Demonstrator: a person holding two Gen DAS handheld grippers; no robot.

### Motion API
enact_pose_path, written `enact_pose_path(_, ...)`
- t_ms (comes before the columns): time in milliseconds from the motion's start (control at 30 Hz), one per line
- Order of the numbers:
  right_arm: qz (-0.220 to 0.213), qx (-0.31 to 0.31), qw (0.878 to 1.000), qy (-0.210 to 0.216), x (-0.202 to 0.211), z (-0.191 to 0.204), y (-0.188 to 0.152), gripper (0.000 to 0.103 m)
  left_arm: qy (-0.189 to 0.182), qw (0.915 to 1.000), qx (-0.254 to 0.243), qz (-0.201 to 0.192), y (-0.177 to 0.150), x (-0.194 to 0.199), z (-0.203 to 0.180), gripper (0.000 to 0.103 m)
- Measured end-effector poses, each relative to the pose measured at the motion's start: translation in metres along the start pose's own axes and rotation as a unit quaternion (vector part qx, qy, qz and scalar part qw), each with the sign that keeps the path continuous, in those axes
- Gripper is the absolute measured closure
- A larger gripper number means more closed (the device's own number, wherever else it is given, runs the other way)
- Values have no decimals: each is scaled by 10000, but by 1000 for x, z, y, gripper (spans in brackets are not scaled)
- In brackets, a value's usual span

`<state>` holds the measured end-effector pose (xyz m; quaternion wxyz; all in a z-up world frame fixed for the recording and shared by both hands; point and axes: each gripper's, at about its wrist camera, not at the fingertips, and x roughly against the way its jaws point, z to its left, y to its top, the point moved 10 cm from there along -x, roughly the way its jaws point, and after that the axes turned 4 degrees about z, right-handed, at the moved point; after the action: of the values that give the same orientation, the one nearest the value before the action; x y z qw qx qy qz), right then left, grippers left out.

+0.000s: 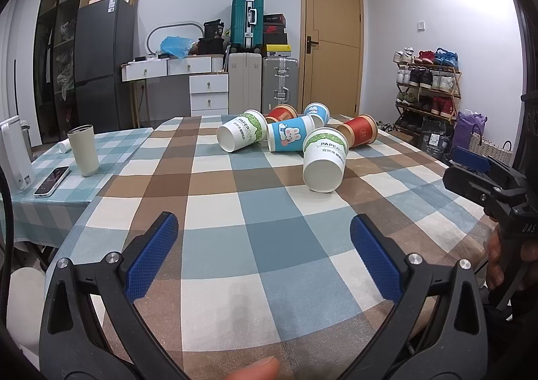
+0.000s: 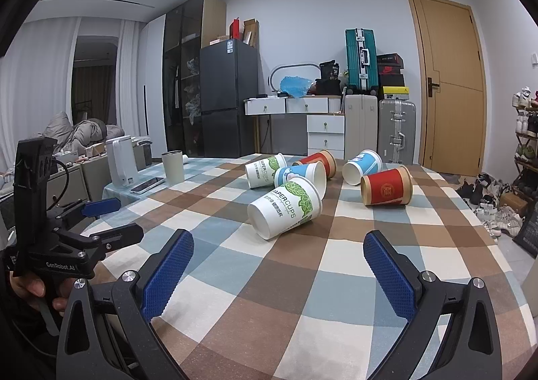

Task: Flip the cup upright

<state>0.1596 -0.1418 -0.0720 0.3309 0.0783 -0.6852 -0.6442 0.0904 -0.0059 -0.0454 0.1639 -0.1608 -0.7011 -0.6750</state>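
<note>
Cups: six paper cups lie tipped on their sides in a loose cluster on the checked tablecloth point(image 2: 269, 279), none upright yet, so the flipping looks not yet begun.
Nearest cup: the white cup with green leaf print point(image 2: 285, 207) lies closest to both tools, at about 12 o'clock from the right gripper point(image 2: 278, 265); its open mouth faces the cameras and its base points away, a pose that probably suits a sideways pinch on the wall.
Other cups: a second white leaf cup point(image 1: 241, 134) lies at 10 o'clock from the nearest one in the left view, touching a blue cartoon cup point(image 1: 291, 136); a red cup with a kraft rim point(image 2: 386, 191) rests apart at 2 o'clock; another red cup point(image 2: 319, 162) and another blue cup point(image 2: 362, 166) sit behind.
Left gripper: the left gripper point(image 1: 264, 247) hovers low over the cloth with jaws spread wide and nothing between them.
Right gripper: likewise released and empty, jaws apart, aimed at the nearest cup.
Materials: thin tapered paper walls with rolled rims, likely light and easily crushed; the blue finger pads carry a knobbed rubbery texture for friction; the cloth is soft and slightly wrinkled.
Bystanders: a cream tumbler point(image 1: 83, 151) stands upright beside a phone point(image 1: 52, 181) at 9 o'clock, well apart from the cluster.
</note>
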Motion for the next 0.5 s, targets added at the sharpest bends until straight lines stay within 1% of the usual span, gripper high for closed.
enact_pose_path(167, 18, 5, 10000, -25, 2, 0, 0, 0, 7, 10000, -4, 10, 0, 0, 0, 1)
enact_pose_path(200, 40, -19, 10000, -45, -6, -4, -1, 0, 26, 10000, 3, 3, -1, 0, 0, 1)
enact_pose_path(333, 133, -26, 9998, -114, -9, -9, -2, 0, 63, 10000, 21, 2, 0, -2, 4, 1)
enact_pose_path(367, 151, -35, 9998, -124, -9, -10, -3, 0, 68, 10000, 40, 53, 3, -4, 8, 1)
enact_pose_path(500, 220, -78, 9996, -141, -10, -16, -2, 0, 133, 9999, 58, 59, 9, -3, 9, 1)
